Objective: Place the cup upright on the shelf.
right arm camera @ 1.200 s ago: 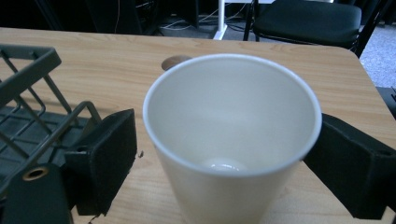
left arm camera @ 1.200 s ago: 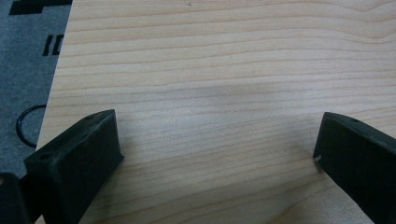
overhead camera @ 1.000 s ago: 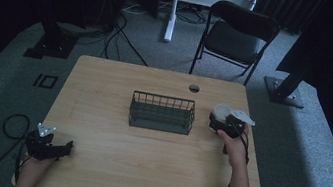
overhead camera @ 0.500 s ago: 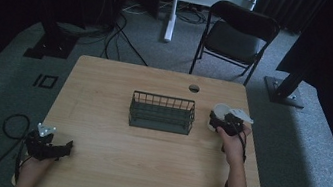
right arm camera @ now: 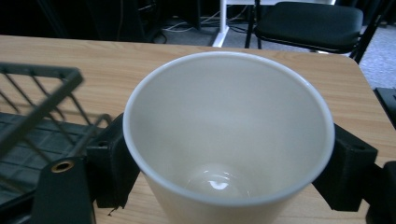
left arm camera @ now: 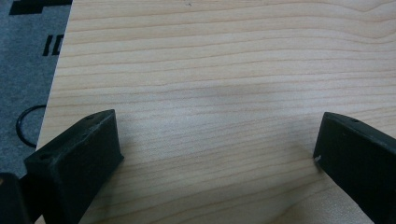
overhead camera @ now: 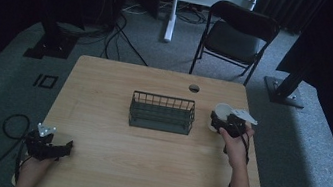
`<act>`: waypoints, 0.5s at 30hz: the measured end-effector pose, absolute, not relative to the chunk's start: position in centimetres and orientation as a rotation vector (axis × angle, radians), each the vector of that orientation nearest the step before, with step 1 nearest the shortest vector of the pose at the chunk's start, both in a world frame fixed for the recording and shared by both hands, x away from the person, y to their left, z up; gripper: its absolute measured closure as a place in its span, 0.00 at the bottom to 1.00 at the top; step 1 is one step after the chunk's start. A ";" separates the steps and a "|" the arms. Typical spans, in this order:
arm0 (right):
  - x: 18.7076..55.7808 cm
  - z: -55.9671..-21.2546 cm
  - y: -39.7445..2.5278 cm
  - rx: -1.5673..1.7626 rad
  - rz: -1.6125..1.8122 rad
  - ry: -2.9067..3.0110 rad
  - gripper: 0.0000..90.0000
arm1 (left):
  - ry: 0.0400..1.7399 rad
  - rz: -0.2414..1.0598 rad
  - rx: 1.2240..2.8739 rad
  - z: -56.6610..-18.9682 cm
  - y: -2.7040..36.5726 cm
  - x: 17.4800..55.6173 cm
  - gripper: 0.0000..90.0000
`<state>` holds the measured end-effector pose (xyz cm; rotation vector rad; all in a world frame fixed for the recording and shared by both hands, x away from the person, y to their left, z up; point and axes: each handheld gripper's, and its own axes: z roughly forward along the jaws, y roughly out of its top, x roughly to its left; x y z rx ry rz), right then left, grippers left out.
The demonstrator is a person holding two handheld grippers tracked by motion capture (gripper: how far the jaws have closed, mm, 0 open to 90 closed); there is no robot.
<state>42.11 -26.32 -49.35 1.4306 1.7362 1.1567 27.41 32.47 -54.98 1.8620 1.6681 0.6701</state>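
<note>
While left tongs [left arm camera: 215, 154] gape, right tongs [right arm camera: 229, 154] clamp a smooth white cup [right arm camera: 229, 135]

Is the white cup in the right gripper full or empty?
Empty: the right gripper view looks into the white ceramic cup and shows its bare, glossy bottom, with no liquid or contents inside.

Dim room, grey carpet floor [overhead camera: 305, 161], black folding chair [overhead camera: 237, 36] upper centre, white desk leg [overhead camera: 173, 8], cables [overhead camera: 123, 31] upper left, wooden table [overhead camera: 142, 170] centre.

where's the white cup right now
The white cup sits between the right gripper's jaws on the table's right side in the high view, just right of the wire basket.
</note>
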 end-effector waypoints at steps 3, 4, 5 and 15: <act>41.7 -48.5 -26.1 1.418 1.185 1.750 0.23 | 1.668 0.670 1.862 -55.0 32.5 27.4 0.01; 41.6 -48.2 -26.0 1.406 1.184 1.750 0.23 | 1.668 0.670 1.862 -55.0 32.5 27.4 0.01; 41.5 -47.8 -25.9 1.394 1.189 1.753 0.23 | 1.668 0.670 1.862 -55.0 32.5 27.4 0.01; 40.5 -45.0 -25.1 1.329 1.233 1.769 0.23 | 1.668 0.670 1.863 -55.0 32.5 27.4 0.01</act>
